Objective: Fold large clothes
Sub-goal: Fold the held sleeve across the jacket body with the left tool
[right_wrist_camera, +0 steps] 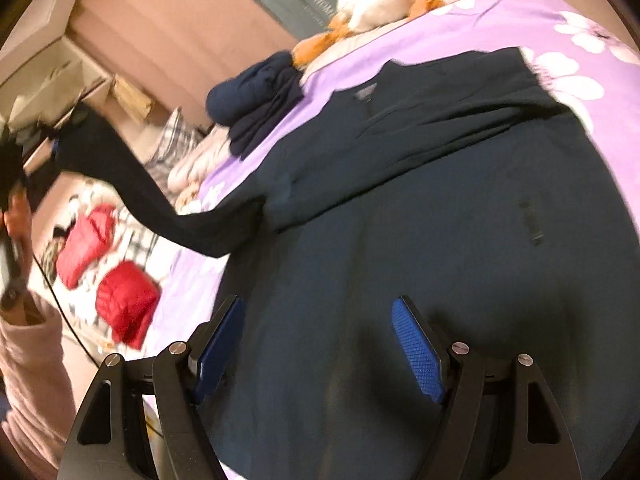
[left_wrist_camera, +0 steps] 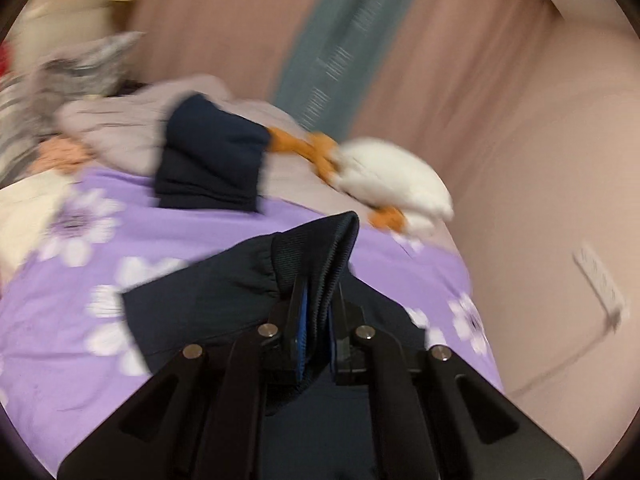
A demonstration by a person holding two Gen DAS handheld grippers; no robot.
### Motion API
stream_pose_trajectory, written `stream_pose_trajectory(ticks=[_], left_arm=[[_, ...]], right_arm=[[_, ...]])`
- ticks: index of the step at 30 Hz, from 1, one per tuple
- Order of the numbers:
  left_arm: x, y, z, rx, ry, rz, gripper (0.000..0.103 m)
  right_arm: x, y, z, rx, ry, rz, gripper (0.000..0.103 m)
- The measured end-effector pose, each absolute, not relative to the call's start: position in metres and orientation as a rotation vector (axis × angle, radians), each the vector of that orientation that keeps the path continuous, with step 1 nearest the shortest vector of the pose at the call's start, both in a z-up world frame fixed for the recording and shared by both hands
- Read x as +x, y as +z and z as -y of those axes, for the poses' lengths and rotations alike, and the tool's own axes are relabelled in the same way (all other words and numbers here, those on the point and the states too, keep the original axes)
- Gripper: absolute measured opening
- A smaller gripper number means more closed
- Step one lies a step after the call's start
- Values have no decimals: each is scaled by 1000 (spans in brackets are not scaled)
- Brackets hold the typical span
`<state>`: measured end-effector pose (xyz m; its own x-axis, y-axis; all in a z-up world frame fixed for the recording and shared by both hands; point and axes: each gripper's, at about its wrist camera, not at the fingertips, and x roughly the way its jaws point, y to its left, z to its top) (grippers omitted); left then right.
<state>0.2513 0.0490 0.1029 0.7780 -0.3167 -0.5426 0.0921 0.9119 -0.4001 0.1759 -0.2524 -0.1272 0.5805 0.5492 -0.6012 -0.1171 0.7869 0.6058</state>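
Observation:
A large dark navy garment (right_wrist_camera: 440, 216) lies spread on a purple flowered bedsheet (right_wrist_camera: 500, 16). My left gripper (left_wrist_camera: 318, 308) is shut on the ribbed cuff (left_wrist_camera: 320, 244) of its sleeve and holds it up above the bed. In the right wrist view that sleeve (right_wrist_camera: 132, 184) stretches up and left from the garment to the left gripper (right_wrist_camera: 60, 136) at the far left. My right gripper (right_wrist_camera: 320, 344) is open and empty, its blue pads (right_wrist_camera: 416, 348) hovering just over the garment's body.
A folded navy pile (left_wrist_camera: 212, 156) sits further up the bed beside a white and orange plush toy (left_wrist_camera: 384, 176). Red padded items (right_wrist_camera: 128, 300) and checked bedding lie at the left. A pink wall with an outlet (left_wrist_camera: 600, 280) is on the right.

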Motion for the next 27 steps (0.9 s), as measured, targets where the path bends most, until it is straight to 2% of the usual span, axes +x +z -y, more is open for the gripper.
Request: stream_pose_trajectory(ticks=[5,8,9,10,12,13,15,19,23,25,27], left_arm=[[301,60,87,-219,-322,-770,9],[331,9,144,-161,-325,-868,13],[342,-14,162,-131,-312,-908,23],[352,-30,171,-105,-293,-935,51],[366,-66,192,-58,-245,-1000,85],[370,-82,197,-54,-242,-1022,81],[377,-99,198,-73,-268,-1058,81],[364,-88,173,-161,-408,-1081,81],[330,-63,96,-260,-443,-984,82],[318,-60,56,-281,-393,-954,87],[304,-66,0,-283,-283,-931,87]], right_arm=[[174,-137,304,579,326,-856,77],[169,-145,333,620,268,-847,77],[167,-148,342,633,246,-847,77],[166,-150,347,641,232,-848,77],[162,-156,360,660,196,-860,77],[161,-157,363,664,185,-863,77],[160,-158,369,667,162,-868,77],[160,-155,376,675,142,-862,77],[173,-142,374,689,206,-821,77],[194,-138,370,695,234,-817,77],[215,-132,363,681,233,-819,77]])
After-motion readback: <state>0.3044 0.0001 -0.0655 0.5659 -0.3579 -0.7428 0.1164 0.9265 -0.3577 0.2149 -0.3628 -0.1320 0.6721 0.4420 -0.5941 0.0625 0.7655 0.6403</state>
